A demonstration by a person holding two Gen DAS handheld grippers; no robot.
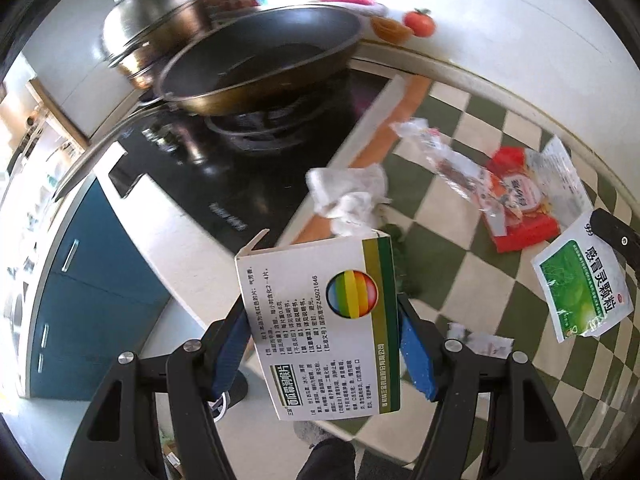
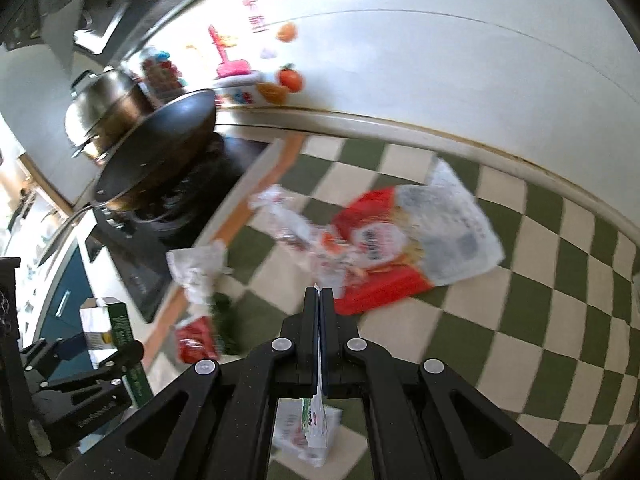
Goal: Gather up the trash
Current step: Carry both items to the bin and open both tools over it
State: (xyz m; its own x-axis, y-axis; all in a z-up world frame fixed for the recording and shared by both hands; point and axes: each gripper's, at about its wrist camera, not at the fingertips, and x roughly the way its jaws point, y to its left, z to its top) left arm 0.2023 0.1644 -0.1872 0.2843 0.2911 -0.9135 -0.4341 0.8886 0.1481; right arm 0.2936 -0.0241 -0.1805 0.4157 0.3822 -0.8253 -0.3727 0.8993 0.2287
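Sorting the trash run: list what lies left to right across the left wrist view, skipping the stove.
Medicine box in the left gripper → red snack bag → green sachet held by the right gripper.

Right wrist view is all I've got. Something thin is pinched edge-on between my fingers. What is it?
Observer: The left wrist view shows its face. It's a green and white sachet with printed characters, hanging flat from the right gripper.
Operator: And the box on my far left, how is it held?
Observer: The left gripper clamps the box across its two long edges with its blue-padded fingers. The printed face with a rainbow-striped ball faces that camera, and the box's far end flap stands open.
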